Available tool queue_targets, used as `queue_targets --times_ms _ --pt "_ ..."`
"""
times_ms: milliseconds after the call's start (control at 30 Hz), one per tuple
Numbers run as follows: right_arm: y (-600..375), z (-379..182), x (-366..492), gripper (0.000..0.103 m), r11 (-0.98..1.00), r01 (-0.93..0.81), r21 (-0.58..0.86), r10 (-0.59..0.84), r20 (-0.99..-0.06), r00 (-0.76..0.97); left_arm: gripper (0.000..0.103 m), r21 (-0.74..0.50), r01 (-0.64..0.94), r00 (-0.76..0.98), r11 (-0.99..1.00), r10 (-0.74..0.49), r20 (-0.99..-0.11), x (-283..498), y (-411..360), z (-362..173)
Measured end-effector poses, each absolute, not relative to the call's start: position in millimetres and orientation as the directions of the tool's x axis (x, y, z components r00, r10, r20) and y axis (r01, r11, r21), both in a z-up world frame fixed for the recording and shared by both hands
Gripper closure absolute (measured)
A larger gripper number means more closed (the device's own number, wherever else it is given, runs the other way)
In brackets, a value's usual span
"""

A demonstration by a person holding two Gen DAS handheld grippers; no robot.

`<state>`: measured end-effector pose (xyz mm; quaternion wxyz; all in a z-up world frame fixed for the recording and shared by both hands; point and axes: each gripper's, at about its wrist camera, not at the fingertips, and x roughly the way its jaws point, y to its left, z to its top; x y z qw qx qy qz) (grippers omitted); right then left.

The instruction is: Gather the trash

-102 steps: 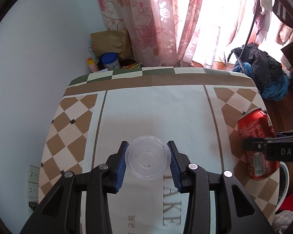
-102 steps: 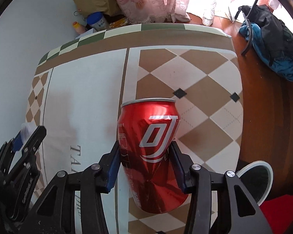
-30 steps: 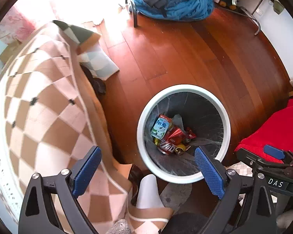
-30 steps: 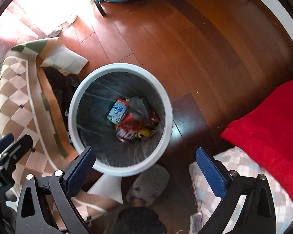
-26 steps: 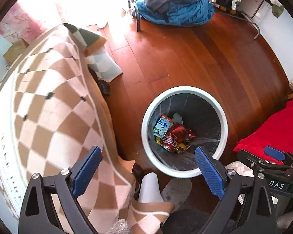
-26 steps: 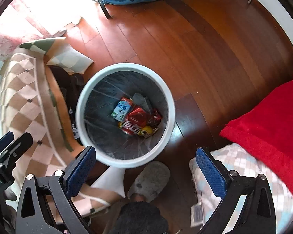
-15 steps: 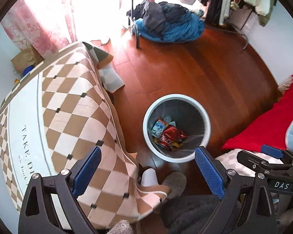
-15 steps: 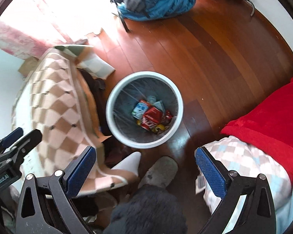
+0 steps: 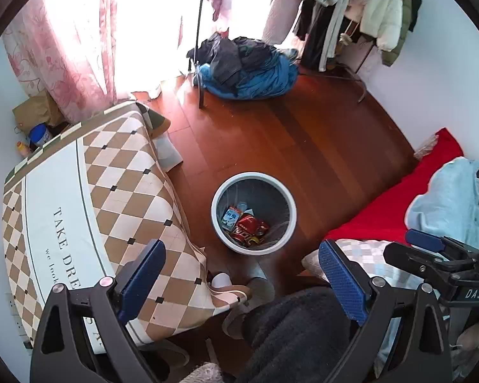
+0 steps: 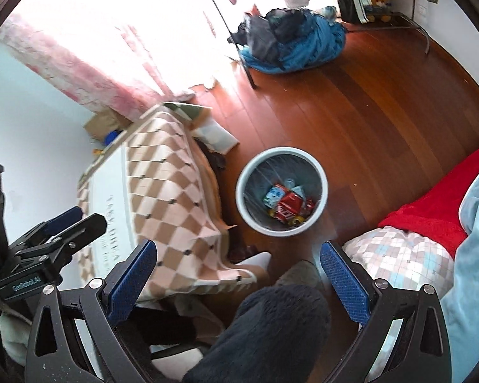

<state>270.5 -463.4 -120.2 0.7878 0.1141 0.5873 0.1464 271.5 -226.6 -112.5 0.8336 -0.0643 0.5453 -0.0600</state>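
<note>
The trash bin (image 9: 254, 213), a round white-rimmed pail with a clear liner, stands on the wooden floor (image 9: 319, 146) just beside the draped corner of the surface (image 9: 89, 198), a spot that judging by the layout lets rubbish be carried off the top and dropped straight down. At its bottom lie a red soda can (image 9: 246, 226) with white lettering too small to read, a small blue-and-white carton (image 9: 230, 216) whose print is likewise illegible, and a few yellow and red scraps beside them. Both tools hang high above the bin, looking down into it. The left tongs (image 9: 242, 282) are spread wide with nothing between the blue pads, and the right tongs (image 10: 239, 282) are equally wide and empty, which fits a drop already made rather than a grasp in hand. The checked cloth on the surface carries the words "TAKE DRE" and below them "we look", the rest cut off by the tool. In the left view the right tool's body reads "DAS"; in the right view the left tool's body bears a small label that seems to read "GenRobot.AI". No rubbish shows on the visible part of the cloth, so collection looks close to finished. Farther out, a heap of blue and dark clothes (image 9: 246, 70) lies by the pink curtain (image 9: 67, 51), and a red blanket (image 9: 399, 198) covers the bed at right.
</note>
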Motion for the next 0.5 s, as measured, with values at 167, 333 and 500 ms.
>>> queue_targets --times_ms 167,333,500 --pt "-459 -94 255 0.000 0.910 -0.127 0.394 0.414 -0.873 0.258 0.005 -0.205 0.052 0.402 0.977 -0.208 -0.892 256 -224 -91" --pt "-457 -75 244 0.000 0.895 -0.147 0.420 0.445 -0.862 0.244 0.005 -0.232 0.069 0.402 0.970 -0.240 -0.883 245 -222 -78" --pt "-454 -61 236 0.000 0.900 -0.166 0.404 0.435 -0.864 0.255 0.005 -0.260 0.080 0.404 0.962 -0.269 -0.874 237 -221 -67"
